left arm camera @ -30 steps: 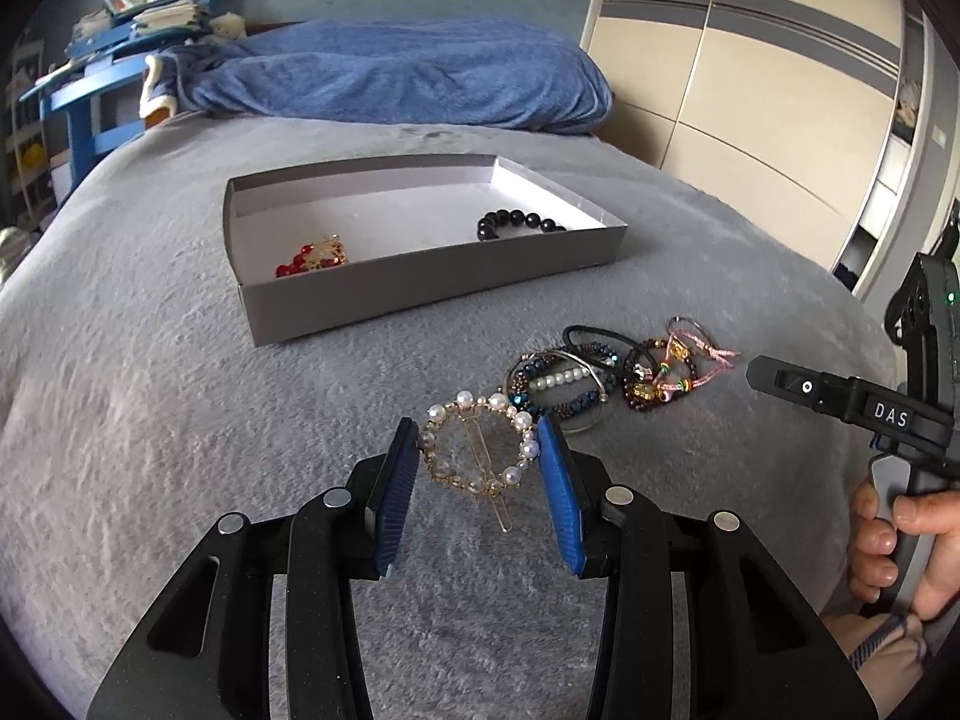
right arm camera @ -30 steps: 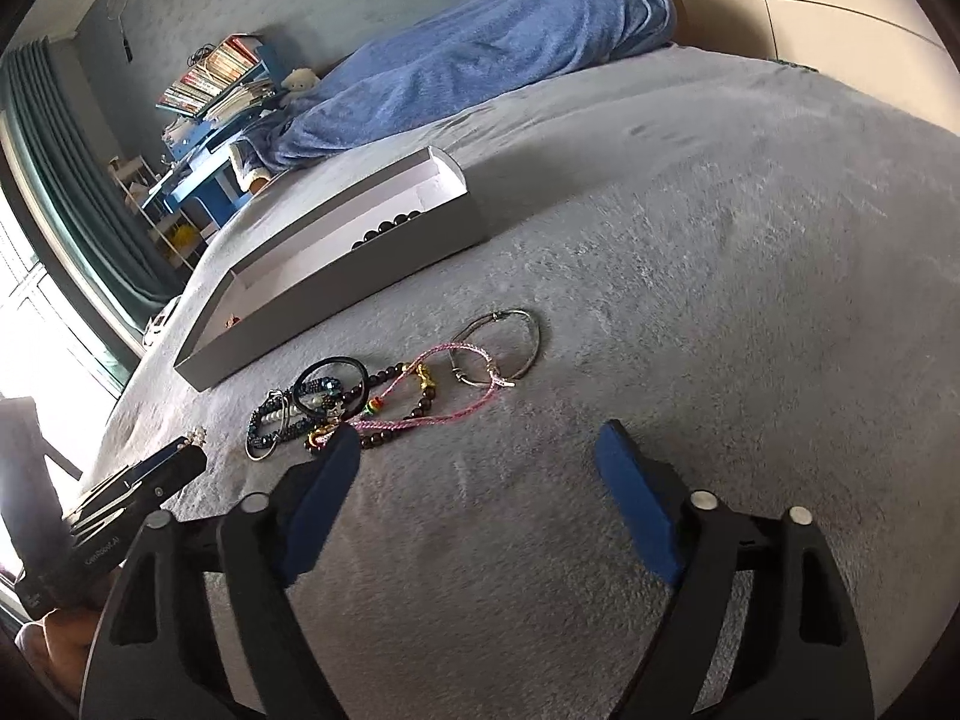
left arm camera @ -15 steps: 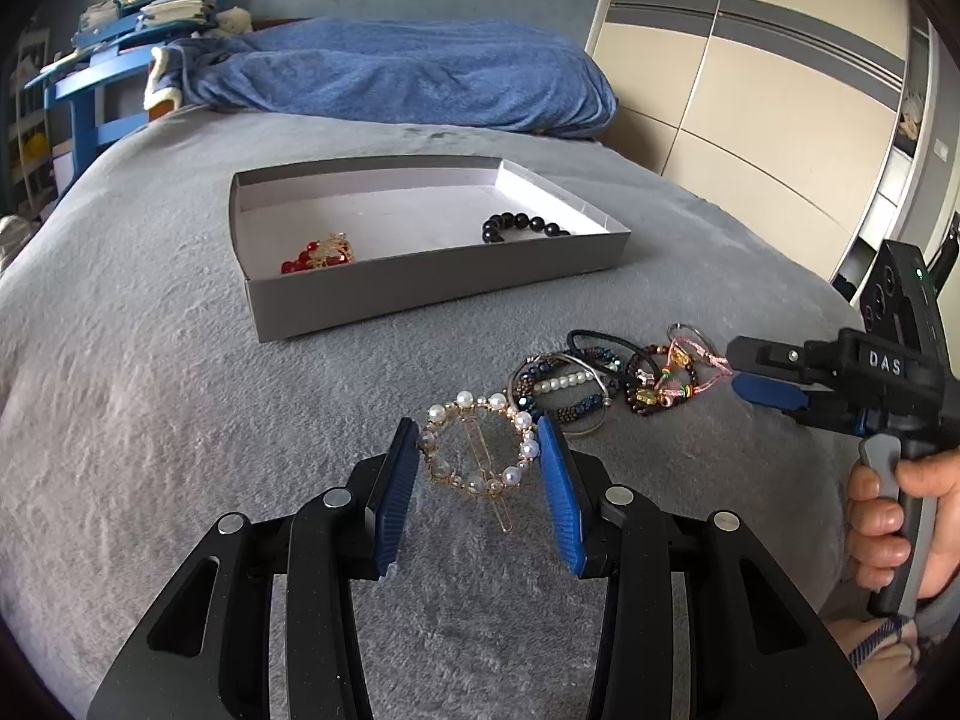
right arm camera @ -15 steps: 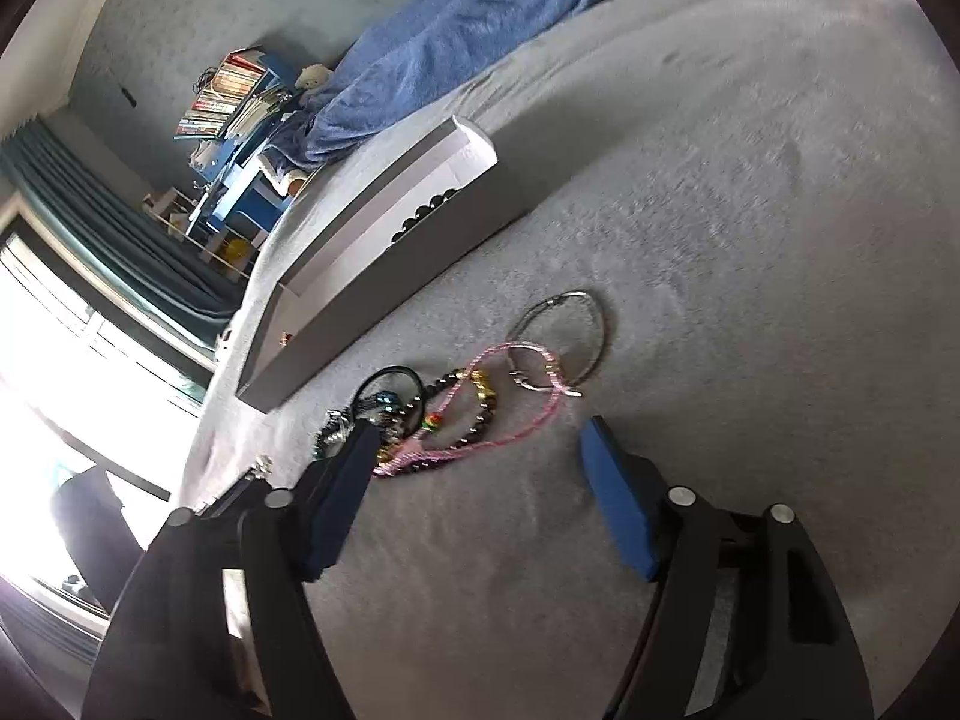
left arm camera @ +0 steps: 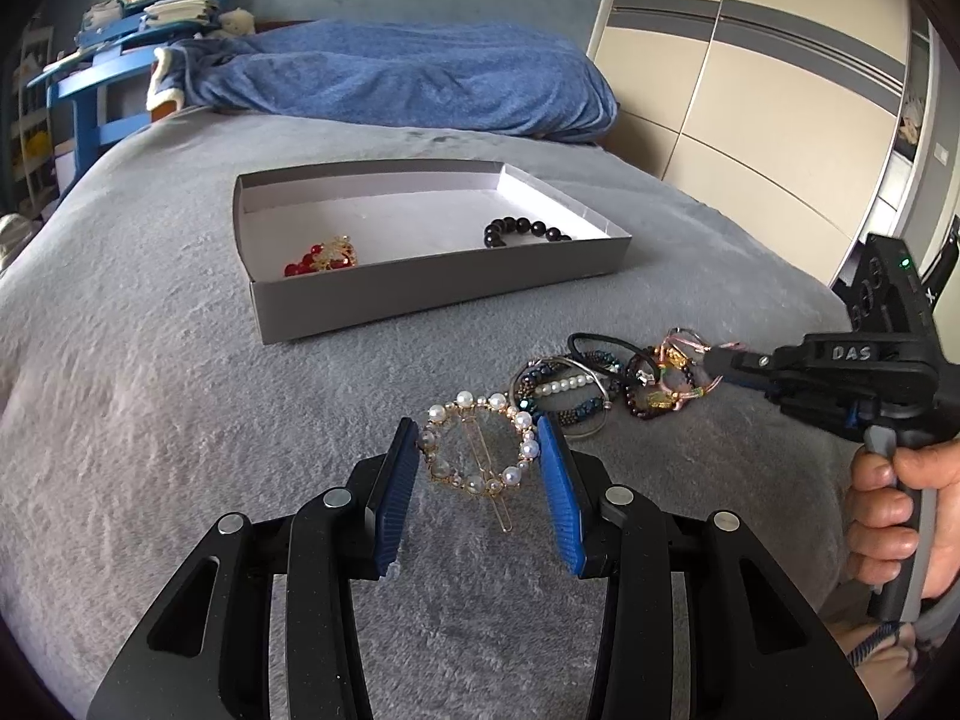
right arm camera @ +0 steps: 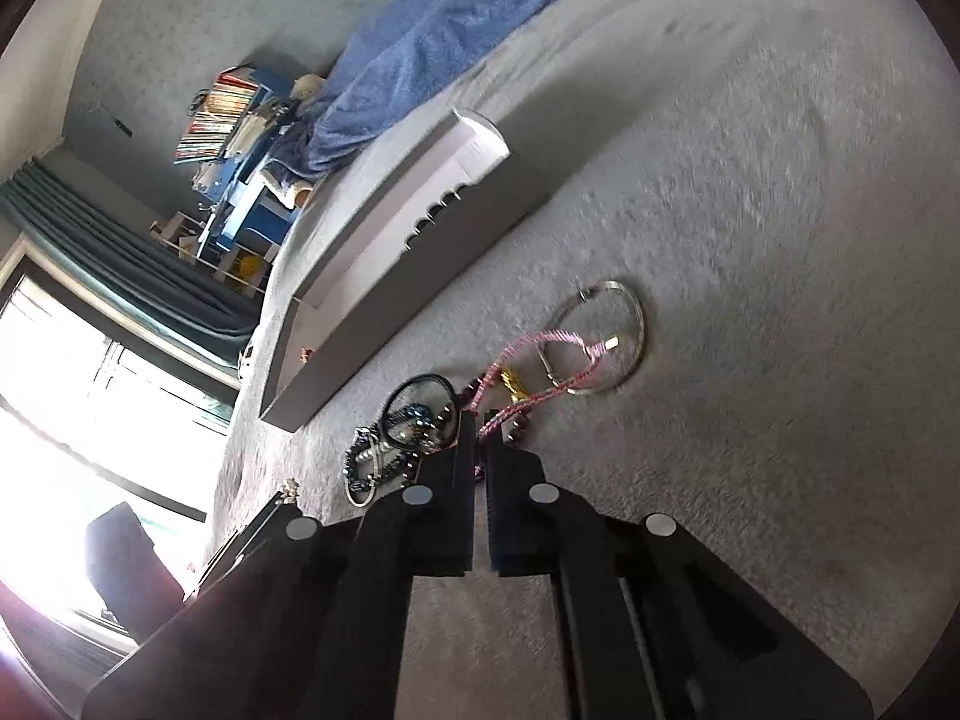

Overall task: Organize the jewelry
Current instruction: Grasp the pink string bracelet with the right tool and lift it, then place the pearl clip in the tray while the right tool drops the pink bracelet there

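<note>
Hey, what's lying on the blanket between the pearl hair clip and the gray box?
Nothing: in the left wrist view, only bare gray blanket separates the pearl hair clip from the gray box. The tangled bracelets lie off to the right.

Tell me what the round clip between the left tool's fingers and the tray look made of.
Round clip: a thin gold-toned frame, probably metal, ringed with glossy white pearl-like beads, likely imitation; they catch small highlights. Tray: looks like grey cardboard, matte, with thin folded walls and a paler lining. The left tool frames the clip.
</note>
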The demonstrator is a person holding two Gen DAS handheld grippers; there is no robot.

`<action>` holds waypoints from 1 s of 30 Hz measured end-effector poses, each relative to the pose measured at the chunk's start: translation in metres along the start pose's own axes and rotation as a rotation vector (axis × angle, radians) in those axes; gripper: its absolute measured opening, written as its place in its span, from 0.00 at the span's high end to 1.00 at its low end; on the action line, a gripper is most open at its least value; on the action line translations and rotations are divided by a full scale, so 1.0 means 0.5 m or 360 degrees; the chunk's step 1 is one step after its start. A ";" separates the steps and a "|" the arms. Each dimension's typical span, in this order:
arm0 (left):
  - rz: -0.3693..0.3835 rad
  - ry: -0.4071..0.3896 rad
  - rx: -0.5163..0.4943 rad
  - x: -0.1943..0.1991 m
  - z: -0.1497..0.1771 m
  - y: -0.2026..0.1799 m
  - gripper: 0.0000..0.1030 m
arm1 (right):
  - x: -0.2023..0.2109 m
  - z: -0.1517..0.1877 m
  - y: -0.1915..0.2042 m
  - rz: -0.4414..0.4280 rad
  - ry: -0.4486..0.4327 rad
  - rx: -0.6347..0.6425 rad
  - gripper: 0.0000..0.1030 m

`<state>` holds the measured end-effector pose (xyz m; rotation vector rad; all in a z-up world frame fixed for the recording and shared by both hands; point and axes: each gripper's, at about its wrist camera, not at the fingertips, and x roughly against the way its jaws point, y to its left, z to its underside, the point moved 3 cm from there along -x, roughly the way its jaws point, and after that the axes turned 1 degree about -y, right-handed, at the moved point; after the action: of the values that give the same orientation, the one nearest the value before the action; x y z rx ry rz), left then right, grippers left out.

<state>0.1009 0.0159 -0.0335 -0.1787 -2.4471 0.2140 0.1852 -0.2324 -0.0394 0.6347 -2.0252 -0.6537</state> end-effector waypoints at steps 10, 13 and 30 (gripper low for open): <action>-0.0012 -0.0010 0.0000 0.006 0.000 0.000 0.59 | 0.069 -0.057 0.073 -0.0080 -0.0118 0.0154 0.97; -0.0003 -0.0025 0.0019 0.012 -0.002 0.006 0.59 | 0.088 -0.074 0.093 -0.0088 -0.0140 0.0209 0.97; -0.0078 -0.0103 -0.0012 0.038 -0.100 0.054 0.59 | 0.030 -0.157 0.148 0.0052 -0.0063 0.0494 0.97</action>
<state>0.1197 0.0510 0.0110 -0.1166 -2.5137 0.1915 0.2319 -0.2043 0.0547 0.7712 -2.1895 -0.3359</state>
